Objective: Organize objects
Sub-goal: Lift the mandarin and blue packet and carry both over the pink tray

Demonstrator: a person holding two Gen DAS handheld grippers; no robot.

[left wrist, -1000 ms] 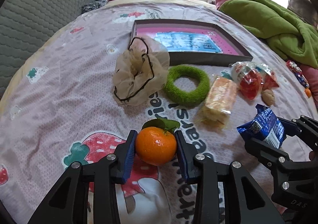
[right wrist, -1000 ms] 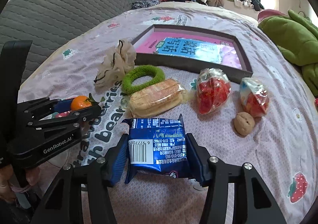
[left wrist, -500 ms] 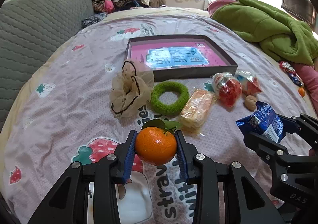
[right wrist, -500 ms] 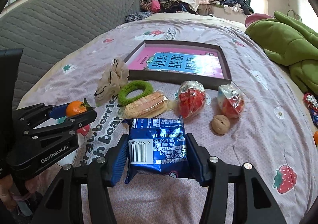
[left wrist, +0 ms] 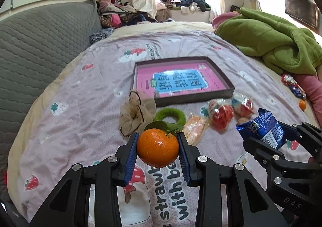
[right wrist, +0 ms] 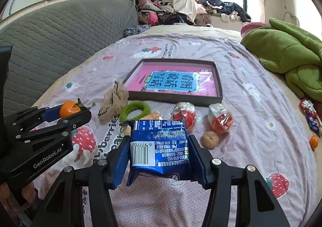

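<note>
My left gripper (left wrist: 158, 148) is shut on an orange tangerine (left wrist: 158, 147) with green leaves, held above the bedspread. My right gripper (right wrist: 159, 148) is shut on a blue snack packet (right wrist: 159, 146), also lifted off the bed. Each gripper shows in the other's view: the right one (left wrist: 269, 136) with the blue packet (left wrist: 261, 128), the left one (right wrist: 66, 112) with the tangerine (right wrist: 68, 109). Farther back lies a shallow dark box (left wrist: 221, 79) (right wrist: 218, 78) with a pink and blue book inside.
Between me and the box lie a beige scrunchie (left wrist: 134, 114), a green fuzzy ring (left wrist: 177, 114), an orange wrapped snack (left wrist: 196, 128), two red wrapped toys (right wrist: 184, 114) (right wrist: 220, 119) and a walnut (right wrist: 210, 139). A green blanket (left wrist: 271, 39) is heaped at right, a grey headboard (left wrist: 40, 45) at left.
Both grippers have risen from the bed with the tangerine and the blue packet still held. The items on the bed look smaller and farther, and more of the room shows.
</note>
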